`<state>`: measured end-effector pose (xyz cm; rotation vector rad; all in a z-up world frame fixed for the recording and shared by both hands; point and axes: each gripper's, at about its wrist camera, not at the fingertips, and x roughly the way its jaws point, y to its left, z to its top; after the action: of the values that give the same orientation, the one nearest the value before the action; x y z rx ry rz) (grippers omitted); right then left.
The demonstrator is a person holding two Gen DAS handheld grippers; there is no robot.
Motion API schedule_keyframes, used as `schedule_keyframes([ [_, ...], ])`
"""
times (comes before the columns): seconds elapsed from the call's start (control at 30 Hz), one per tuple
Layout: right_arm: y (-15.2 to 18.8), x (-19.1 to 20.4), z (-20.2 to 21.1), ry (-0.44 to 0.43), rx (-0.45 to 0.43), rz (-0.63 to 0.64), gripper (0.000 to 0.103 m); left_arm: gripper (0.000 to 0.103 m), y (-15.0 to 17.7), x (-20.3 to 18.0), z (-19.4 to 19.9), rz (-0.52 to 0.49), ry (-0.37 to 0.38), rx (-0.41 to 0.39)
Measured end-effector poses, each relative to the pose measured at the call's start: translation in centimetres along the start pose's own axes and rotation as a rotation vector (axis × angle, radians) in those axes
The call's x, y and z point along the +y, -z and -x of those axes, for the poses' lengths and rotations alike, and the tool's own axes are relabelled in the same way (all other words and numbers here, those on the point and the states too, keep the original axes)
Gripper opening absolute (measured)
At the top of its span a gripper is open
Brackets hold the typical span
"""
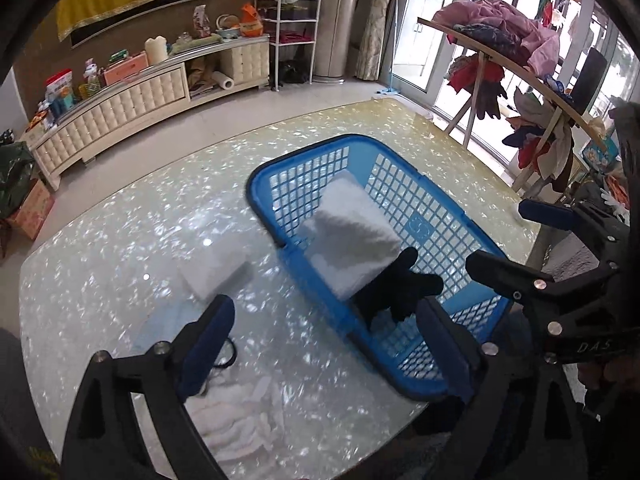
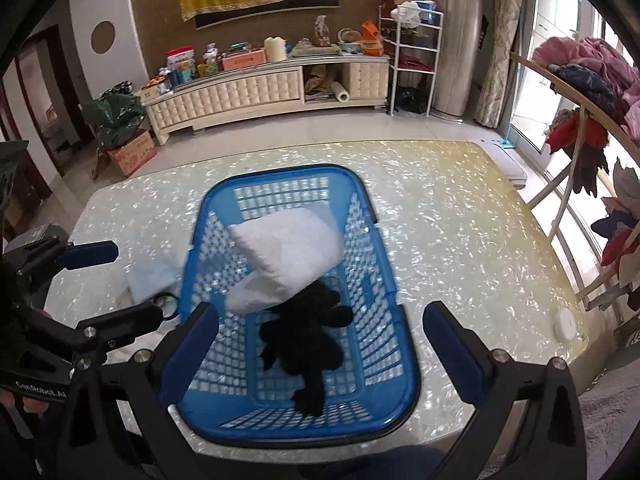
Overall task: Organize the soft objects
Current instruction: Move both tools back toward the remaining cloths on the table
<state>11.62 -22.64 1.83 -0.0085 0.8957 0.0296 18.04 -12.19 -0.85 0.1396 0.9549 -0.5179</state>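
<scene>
A blue plastic basket (image 2: 384,412) (image 1: 260,176) stands on the pearly table. A folded white towel (image 2: 292,252) (image 1: 352,236) lies in it, with a black glove (image 2: 308,344) (image 1: 400,288) in front. My right gripper (image 2: 320,352) is open and empty, above the basket's near end. My left gripper (image 1: 324,344) is open and empty, over the table at the basket's left side. A white cloth (image 1: 240,420) lies on the table under it, beside a black hair tie (image 1: 228,356). A pale blue cloth (image 2: 152,280) lies left of the basket.
A white block-like pad (image 1: 216,272) lies on the table left of the basket. A small white round disc (image 2: 566,324) sits near the table's right edge. A clothes rack (image 2: 592,92) stands to the right, a cream sideboard (image 2: 260,92) behind.
</scene>
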Motion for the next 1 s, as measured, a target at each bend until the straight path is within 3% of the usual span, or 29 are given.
schedule_keyframes([
  [0.4, 0.2, 6.5, -0.6, -0.043, 0.008, 0.133, 0.102, 0.091, 4.2, 4.8, 3.8, 0.102, -0.023, -0.008],
  [1.0, 0.2, 16.1, -5.5, -0.109, 0.078, 0.326, 0.102, 0.091, 11.6, 13.5, 6.4, 0.284, -0.062, 0.034],
])
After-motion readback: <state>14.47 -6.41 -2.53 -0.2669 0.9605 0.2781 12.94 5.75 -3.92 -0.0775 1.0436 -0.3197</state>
